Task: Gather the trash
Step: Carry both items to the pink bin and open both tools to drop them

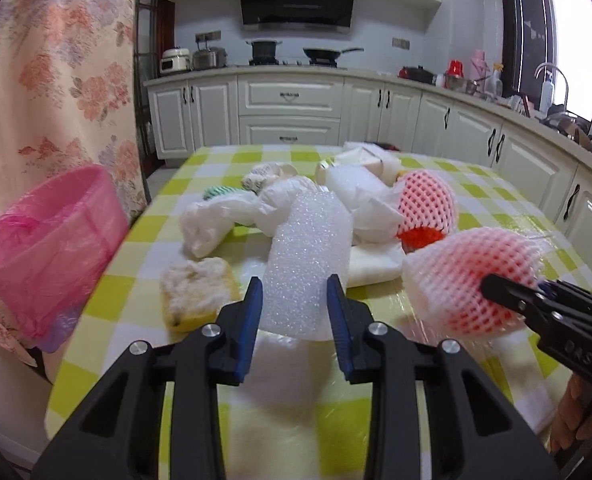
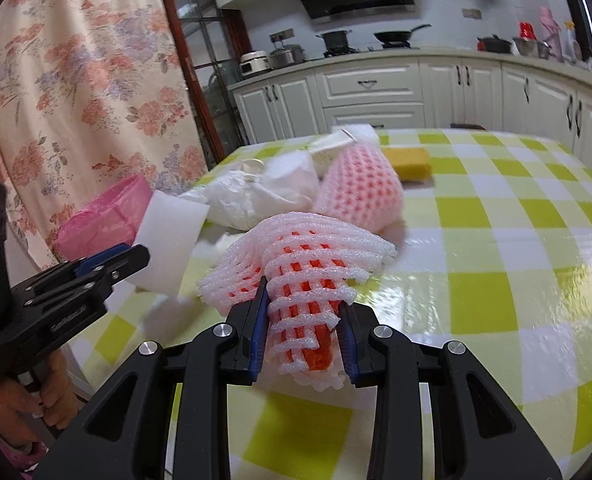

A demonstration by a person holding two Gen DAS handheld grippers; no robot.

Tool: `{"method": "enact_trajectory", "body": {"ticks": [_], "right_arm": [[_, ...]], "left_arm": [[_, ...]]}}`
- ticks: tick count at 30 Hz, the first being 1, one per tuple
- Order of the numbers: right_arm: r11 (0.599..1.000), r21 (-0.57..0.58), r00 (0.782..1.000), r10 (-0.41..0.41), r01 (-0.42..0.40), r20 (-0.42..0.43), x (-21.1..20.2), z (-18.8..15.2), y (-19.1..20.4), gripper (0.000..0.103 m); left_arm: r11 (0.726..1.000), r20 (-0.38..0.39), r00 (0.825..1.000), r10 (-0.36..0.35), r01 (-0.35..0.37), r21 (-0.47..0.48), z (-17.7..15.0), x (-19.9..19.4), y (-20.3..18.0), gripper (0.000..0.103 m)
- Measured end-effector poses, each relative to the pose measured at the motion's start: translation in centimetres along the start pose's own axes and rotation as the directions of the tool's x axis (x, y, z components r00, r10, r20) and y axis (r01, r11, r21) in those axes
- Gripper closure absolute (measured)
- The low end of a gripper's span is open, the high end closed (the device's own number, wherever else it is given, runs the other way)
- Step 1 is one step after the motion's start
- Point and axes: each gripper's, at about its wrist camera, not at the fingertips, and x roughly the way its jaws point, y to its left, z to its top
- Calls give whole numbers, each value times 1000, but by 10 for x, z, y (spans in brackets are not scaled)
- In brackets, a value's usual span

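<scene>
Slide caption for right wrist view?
Right tongs grip foam net over checked table; left tongs hold foam sheet.

Left hand-held gripper (image 1: 295, 308) and right hand-held gripper (image 2: 302, 334) both clamped, side by side

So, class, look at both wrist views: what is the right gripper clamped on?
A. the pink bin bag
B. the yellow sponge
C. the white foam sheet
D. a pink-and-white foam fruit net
D: the right gripper has its blue pads pressed against both sides of the foam fruit net, while the white foam sheet sits in the left gripper.
</scene>
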Motion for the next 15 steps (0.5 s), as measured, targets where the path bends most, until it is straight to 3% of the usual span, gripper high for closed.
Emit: {"method": "enact_trajectory", "body": {"ticks": [6,15], "right_arm": [[995,-77,998,55,-55,1,8,11,37,70],[962,-200,982,188,-188,-17,34,41,116,70]], "left_arm": [[998,21,999,29,-27,-63,-4,-34,36,71],[972,28,985,171,-164,-168,0,-62,110,71]]}}
